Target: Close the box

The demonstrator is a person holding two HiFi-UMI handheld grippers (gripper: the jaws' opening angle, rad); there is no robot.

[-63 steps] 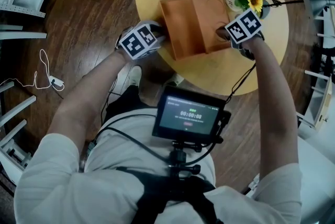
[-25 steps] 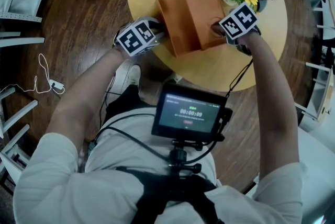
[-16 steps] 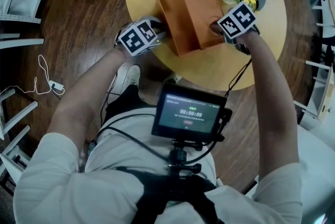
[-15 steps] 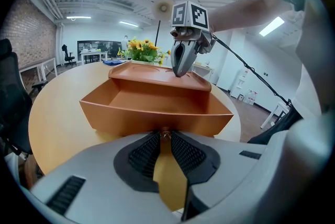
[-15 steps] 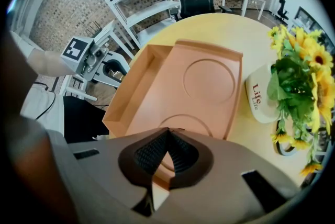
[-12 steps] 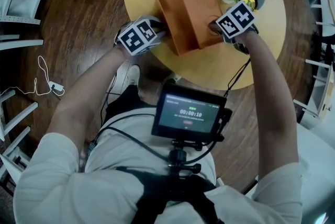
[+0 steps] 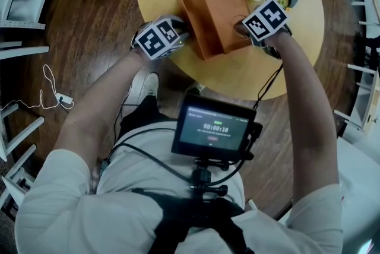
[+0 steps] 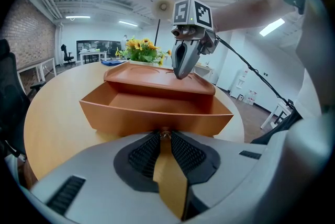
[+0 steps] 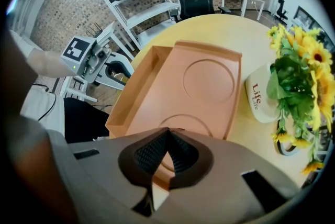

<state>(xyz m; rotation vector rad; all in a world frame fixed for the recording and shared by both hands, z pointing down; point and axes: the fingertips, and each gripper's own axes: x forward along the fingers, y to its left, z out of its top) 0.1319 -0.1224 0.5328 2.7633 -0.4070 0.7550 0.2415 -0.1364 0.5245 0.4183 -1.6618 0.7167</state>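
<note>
Left gripper [image 8: 164,134]: clamped shut, nothing visible between the pads, tips butted against the near wall of the box [image 8: 152,113]. Right gripper [image 9: 168,133]: likewise clenched and empty, tips pressing down on the lid [image 9: 209,81] at its nearer embossed ring.

Lid lying offset over the side toward the right gripper, the side toward the left gripper uncovered. Box on the round table [image 7: 249,75], near its edge on the left gripper's side.

Likely trouble:
- Tips skidding across the smooth lid, no purchase, lid going nowhere.
- Too much downward push, tipping the lid into the open part.
- Uneven shove, jamming a corner on the rim.
- Bracing at one wall only, could let the box swivel or creep toward the edge.

Further out, mug [image 9: 260,96] and flowers [image 9: 296,66] just beside the lid. Might get knocked by any overshoot that way.
</note>
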